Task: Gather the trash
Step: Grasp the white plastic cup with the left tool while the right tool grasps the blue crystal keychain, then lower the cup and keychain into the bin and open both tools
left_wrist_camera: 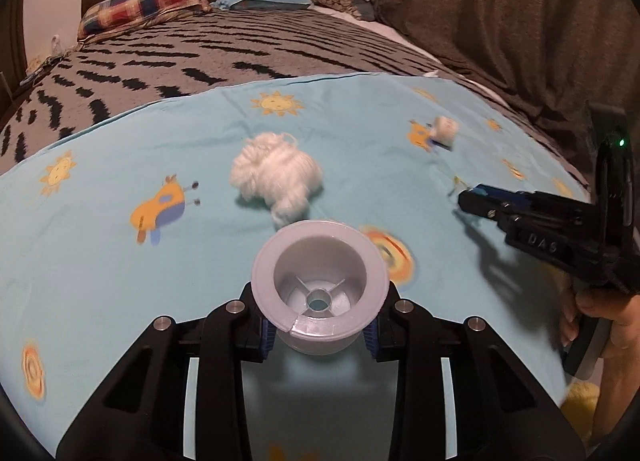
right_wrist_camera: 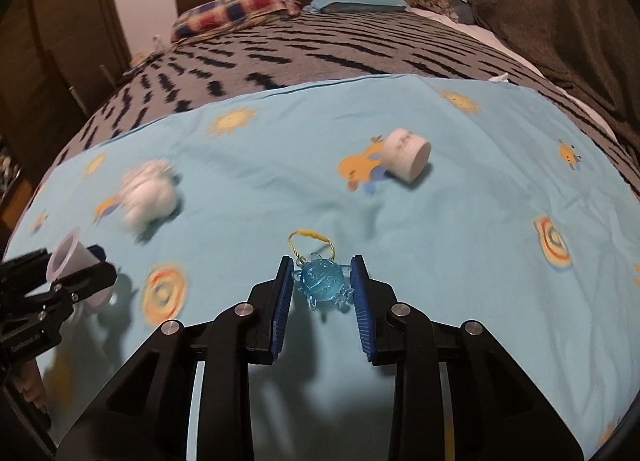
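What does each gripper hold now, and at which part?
The left gripper holds a clear plastic spool by its lower body. The right gripper grips a blue turtle charm by its two sides.

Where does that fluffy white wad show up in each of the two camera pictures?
Left wrist view: the fluffy white wad lies near the middle, just beyond the clear plastic spool held by the left gripper.
Right wrist view: the wad lies at the left, blurred.
Shared landmark: the white roll lying on an orange cartoon print.
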A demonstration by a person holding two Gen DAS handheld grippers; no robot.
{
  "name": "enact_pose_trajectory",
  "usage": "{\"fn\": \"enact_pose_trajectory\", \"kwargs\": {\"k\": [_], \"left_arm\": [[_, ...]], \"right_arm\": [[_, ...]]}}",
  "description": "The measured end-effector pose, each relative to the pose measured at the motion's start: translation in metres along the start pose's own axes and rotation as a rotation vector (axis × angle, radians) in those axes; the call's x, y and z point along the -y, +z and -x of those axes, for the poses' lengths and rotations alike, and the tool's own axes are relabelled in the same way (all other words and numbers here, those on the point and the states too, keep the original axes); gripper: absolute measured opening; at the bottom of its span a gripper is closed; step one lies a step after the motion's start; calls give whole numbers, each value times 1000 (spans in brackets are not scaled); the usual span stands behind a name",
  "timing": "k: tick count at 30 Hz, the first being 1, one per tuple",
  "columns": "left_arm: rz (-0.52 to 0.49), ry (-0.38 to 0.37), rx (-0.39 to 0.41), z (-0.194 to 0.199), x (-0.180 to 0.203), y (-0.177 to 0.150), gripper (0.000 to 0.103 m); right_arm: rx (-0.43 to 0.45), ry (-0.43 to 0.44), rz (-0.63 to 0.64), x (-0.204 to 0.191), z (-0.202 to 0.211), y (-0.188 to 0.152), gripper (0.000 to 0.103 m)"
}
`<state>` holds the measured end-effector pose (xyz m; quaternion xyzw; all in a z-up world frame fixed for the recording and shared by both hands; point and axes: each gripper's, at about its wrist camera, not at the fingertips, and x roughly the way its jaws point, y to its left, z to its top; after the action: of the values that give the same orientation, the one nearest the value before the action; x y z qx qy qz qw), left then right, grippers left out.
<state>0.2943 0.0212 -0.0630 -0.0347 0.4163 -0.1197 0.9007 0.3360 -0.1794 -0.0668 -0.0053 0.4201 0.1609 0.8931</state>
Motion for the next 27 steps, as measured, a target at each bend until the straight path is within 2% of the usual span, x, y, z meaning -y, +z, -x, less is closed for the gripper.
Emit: {"fn": "enact_pose_trajectory", "kwargs": {"k": [4,13,19,27], "left_arm": [[-9,-28,10,34,14,-28,32],[-48,-33,26,100,45,-100,32],[-67,-60,11,125,68,-153,32],[-77,-71,13,146,92,-210,32]], "right_arm": [[-8,26,19,-13,25,-27,30],[30,71,49,-37,103,-103,30],[37,91,59,-49,141,-158,30],[15,105,31,-54,163,-217,30]]}}
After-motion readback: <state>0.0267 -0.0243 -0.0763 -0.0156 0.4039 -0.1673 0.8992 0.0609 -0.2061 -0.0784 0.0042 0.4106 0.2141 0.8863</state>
